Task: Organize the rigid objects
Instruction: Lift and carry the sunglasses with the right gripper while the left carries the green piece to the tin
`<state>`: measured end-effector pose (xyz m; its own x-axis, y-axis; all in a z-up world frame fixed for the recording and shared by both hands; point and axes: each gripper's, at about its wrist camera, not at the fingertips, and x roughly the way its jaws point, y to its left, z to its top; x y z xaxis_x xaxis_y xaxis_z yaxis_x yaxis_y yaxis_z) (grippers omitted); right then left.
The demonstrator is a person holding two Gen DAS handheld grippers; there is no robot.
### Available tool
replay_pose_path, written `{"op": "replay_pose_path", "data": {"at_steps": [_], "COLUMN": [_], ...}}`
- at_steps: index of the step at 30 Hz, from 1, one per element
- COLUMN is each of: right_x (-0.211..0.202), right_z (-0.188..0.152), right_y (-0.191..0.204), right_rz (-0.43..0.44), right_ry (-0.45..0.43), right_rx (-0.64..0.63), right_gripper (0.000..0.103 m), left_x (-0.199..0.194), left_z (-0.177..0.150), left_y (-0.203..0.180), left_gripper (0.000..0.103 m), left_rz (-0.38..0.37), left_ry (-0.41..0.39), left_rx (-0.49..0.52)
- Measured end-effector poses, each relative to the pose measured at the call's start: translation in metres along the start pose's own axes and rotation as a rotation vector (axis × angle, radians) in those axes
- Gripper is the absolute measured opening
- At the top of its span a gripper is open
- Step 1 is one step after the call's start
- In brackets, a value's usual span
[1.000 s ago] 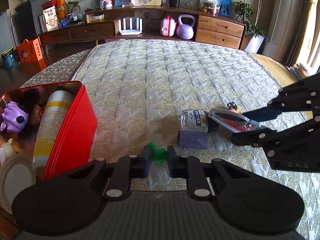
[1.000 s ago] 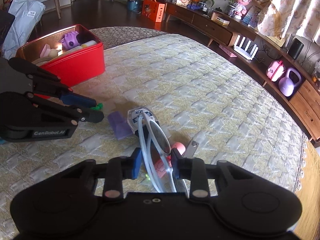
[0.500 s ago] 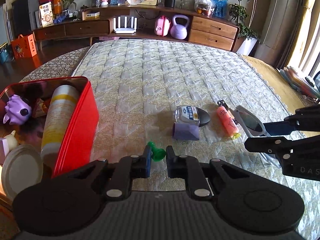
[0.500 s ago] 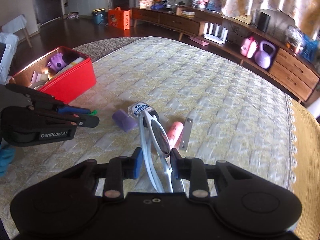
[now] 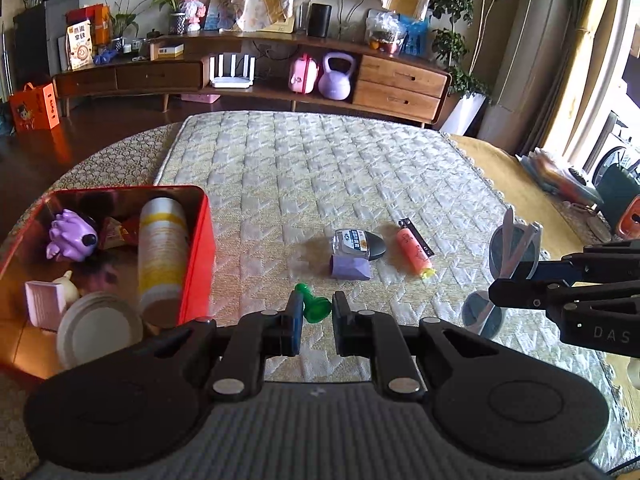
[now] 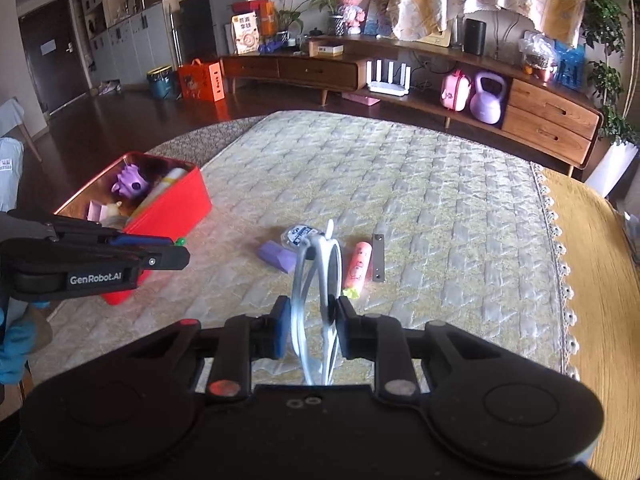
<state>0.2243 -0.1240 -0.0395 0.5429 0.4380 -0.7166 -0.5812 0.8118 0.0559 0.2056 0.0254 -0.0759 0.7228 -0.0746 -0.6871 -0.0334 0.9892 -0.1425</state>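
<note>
- The left gripper (image 5: 313, 311) is closed on a small green piece (image 5: 312, 305), which is held between the blue pads just beside the red tin (image 5: 196, 264).
- The right gripper (image 6: 309, 322) is clamped on a pair of glasses (image 6: 320, 264); the glasses are held above the quilted mattress (image 6: 400, 168), with the lenses standing on edge.
- In the left wrist view the glasses (image 5: 510, 252) are seen at the right, well apart from the tin.
- On the mattress, between the two grippers, a small clear bottle with a black cap (image 5: 358, 243) is lying, touching a purple block (image 5: 350, 267).
- Just beside them an orange tube (image 5: 414, 250) and a thin dark metal strip (image 5: 416, 236) are placed side by side.
- Inside the tin a white and yellow spray can (image 5: 162, 248), a purple toy (image 5: 70, 236), a round white lid (image 5: 98, 328) and a pale pink box (image 5: 44, 304) are seen.
- The words "GenRobot.AI" are printed on the left gripper (image 6: 96, 264), and "DAS" can be read on the right gripper (image 5: 560, 292); the bottle label is too small to be read.
- Behind the mattress a wooden sideboard (image 5: 400, 84) carries a purple kettlebell (image 5: 337, 80).
</note>
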Motion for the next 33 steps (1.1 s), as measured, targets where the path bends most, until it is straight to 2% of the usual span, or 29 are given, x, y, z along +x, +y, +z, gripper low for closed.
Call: {"op": "replay_pose_path", "data": {"at_steps": [8, 16, 25, 33], "right_x": [-0.023, -0.037, -0.034, -0.017], "right_z": [0.004, 0.026, 0.055, 0.079], "right_y": [0.015, 0.044, 0.094, 0.137], "right_rz": [0.002, 0.055, 0.108, 0.149], "right_ry": [-0.023, -0.028, -0.042, -0.051], "right_rx": [0.066, 0.107, 0.09, 0.071], "right_gripper": [0.023, 0.023, 0.023, 0.023], "left_x": [-0.036, -0.062, -0.087, -0.091], "left_z": [0.004, 0.004, 0.006, 0.004], "left_y": [0.021, 0.055, 0.105, 0.151], "left_gripper": [0.015, 0.015, 0.015, 0.015], "left_rz": [-0.019, 0.0, 0.032, 0.072], "left_ry": [-0.031, -0.04, -0.07, -0.07], "left_rx": [0.019, 0.025, 0.022, -0.013]}}
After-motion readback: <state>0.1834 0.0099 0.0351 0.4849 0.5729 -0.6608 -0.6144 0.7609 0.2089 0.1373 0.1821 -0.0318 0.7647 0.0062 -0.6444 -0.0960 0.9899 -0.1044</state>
